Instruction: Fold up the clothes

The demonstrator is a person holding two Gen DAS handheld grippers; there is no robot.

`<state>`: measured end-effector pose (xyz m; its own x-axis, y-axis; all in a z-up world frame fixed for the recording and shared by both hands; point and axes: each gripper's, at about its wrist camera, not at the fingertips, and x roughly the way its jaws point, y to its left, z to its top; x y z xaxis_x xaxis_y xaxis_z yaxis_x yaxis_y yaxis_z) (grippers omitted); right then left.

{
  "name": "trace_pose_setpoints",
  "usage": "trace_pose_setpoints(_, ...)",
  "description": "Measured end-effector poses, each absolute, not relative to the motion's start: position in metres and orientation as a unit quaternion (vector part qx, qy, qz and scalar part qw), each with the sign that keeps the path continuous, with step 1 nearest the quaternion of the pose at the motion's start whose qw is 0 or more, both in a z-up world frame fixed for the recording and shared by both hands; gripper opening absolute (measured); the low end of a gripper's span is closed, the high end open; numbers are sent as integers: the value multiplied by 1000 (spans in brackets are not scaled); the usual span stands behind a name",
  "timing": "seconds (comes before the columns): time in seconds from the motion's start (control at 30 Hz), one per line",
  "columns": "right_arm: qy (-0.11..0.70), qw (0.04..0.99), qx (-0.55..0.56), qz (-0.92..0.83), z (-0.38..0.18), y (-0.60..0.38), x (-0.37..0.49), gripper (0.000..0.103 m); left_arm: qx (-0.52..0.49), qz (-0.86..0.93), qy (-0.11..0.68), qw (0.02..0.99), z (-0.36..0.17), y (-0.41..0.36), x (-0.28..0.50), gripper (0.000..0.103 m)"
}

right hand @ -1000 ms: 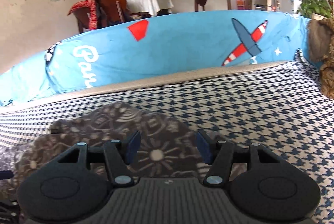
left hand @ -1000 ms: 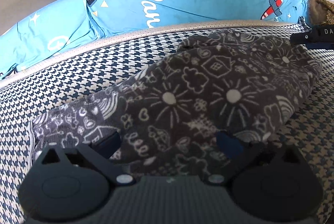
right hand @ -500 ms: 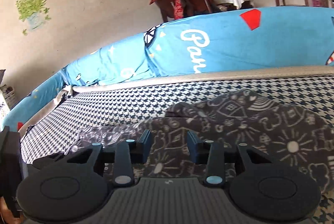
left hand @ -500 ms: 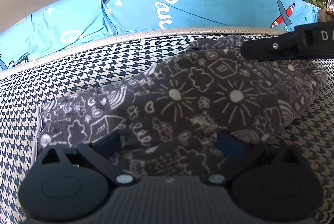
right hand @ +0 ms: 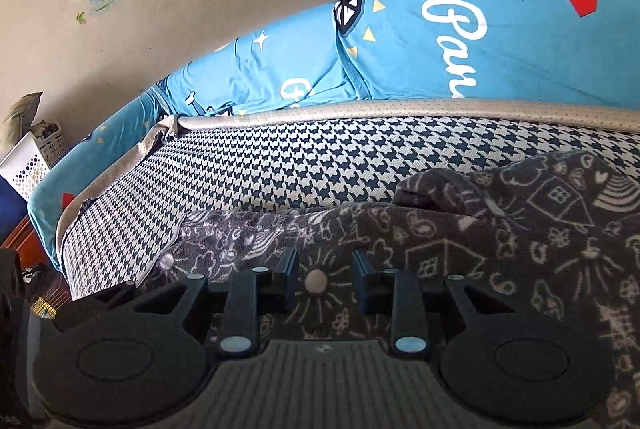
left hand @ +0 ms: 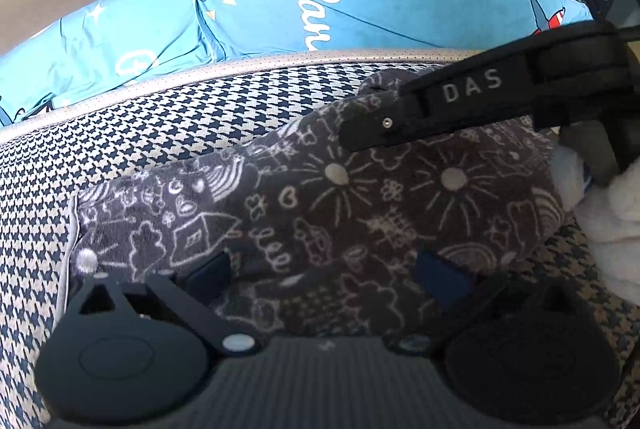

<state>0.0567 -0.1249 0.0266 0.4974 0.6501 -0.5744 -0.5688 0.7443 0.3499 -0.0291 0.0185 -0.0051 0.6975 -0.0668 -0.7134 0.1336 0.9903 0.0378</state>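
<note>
Both tongs are spread apart, the left tongs [left hand: 320,269] and right tongs [right hand: 325,279] low over the grey doodle cloth [left hand: 360,197] lying bunched on the checked bed [right hand: 280,165]. A pinch could grab just one layer, so the fold may go crooked. Only the left view shows the white fluffy thing [left hand: 612,213]; only the right shows the white basket [right hand: 32,161].

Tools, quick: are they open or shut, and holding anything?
Left tool: open, fingers wide apart over the gray blanket, gripping nothing.
Right tool: open, narrower gap, low over the same blanket, gripping nothing.
</note>
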Motion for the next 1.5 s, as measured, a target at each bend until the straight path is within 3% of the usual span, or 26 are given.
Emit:
trace_pose_setpoints(0.3,409,855,51,314,5,-96,94,26,43,-50,396,916,-7,18,-24,103)
trace_pose_setpoints(0.4,417,859,44,295,1,-88,106,19,39,-52,397,916,-7,20,-23,103)
trace_pose_setpoints(0.47,423,861,39,281,-2,-84,114,5,35,-52,397,916,-7,21,-24,103)
trace_pose_setpoints(0.53,429,861,40,271,-7,-83,121,0,33,-52,398,915,-7,22,-24,103)
trace_pose_setpoints(0.87,435,859,67,262,-11,-87,128,0,34,-51,406,912,-5,22,-24,103)
trace_pose_setpoints(1.1,416,860,73,288,12,-90,97,3,28,-52,400,915,2,24,-26,103)
trace_pose_setpoints(1.5,440,845,117,280,5,-117,53,8,6,-17,382,924,13,44,-46,103)
